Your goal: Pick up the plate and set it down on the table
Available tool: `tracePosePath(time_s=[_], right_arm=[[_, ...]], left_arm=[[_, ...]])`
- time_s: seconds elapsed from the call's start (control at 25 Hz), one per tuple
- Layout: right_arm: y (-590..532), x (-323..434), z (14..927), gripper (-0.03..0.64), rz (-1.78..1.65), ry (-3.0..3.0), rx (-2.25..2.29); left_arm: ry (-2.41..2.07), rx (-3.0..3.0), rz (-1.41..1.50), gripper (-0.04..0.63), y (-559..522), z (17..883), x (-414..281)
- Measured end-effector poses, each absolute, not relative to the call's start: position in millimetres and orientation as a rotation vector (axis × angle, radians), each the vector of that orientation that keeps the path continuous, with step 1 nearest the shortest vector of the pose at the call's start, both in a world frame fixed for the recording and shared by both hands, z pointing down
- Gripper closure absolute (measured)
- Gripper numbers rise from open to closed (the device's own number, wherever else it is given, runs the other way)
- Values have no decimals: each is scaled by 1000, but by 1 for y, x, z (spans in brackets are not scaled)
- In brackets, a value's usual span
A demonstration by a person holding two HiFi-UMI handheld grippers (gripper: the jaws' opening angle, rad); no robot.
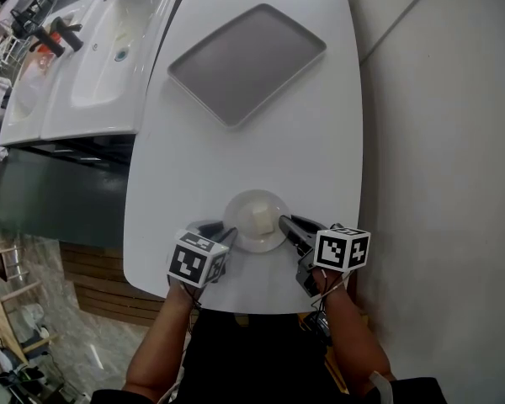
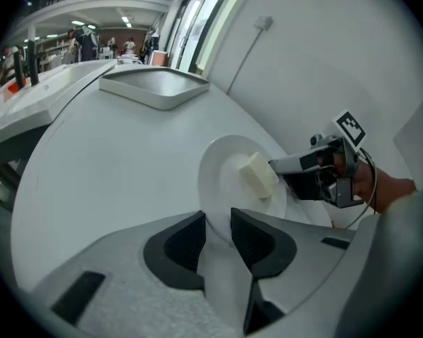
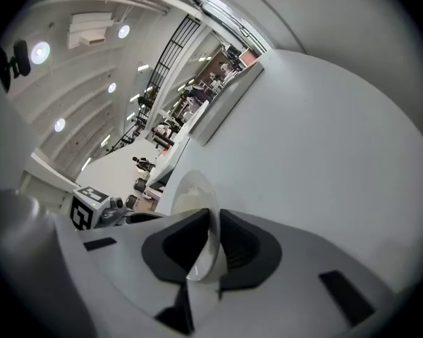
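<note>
In the head view, a round white plate (image 1: 240,227) is lying at the near end of a white table (image 1: 320,167), with a pale block (image 1: 257,216) sitting on it. The left gripper (image 1: 224,234) is reaching in at the plate's left rim and the right gripper (image 1: 287,225) at its right rim. A grey tray (image 1: 246,62) is resting at the far end of the table, well apart from the plate, and a white sink (image 1: 109,49) is standing beyond the table's left edge.

In the left gripper view, the left gripper (image 2: 218,224) is holding its jaws spread, with the plate's (image 2: 225,182) near rim passing between them and a gap showing beside it. The block (image 2: 257,175) is sitting near the plate's middle, and the right gripper (image 2: 278,166) is reaching onto the far rim. The tray (image 2: 155,86) is showing far off on the table (image 2: 113,160).

In the right gripper view, the right gripper (image 3: 213,224) is pinching the plate's (image 3: 190,192) rim, its jaws standing close on either side of the thin white edge. The left gripper's marker cube (image 3: 88,207) is showing beyond the plate at the left, and the table (image 3: 324,139) is stretching away at the right.
</note>
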State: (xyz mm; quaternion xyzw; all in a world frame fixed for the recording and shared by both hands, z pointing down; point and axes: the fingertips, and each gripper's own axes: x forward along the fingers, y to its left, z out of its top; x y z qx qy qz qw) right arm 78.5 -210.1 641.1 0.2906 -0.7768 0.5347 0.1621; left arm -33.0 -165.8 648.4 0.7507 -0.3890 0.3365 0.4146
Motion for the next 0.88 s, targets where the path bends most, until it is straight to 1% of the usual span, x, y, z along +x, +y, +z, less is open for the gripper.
tracePosePath(time_s=[0.24, 0.48, 0.72, 0.88], right_arm=[[-208, 79, 646, 563, 1302, -2166, 836], [-208, 79, 650, 537, 999, -2122, 821], [-212, 71, 657, 494, 665, -2086, 797], [-216, 70, 656, 483, 586, -2120, 810]], left_arm=[[-1004, 1880, 1002, 477, -164, 647, -31], [-1038, 1869, 1209, 462, -166, 649, -30], [-1073, 1888, 1382, 462, -170, 653, -34], [-1114, 1968, 1434, 463, -173, 651, -35]])
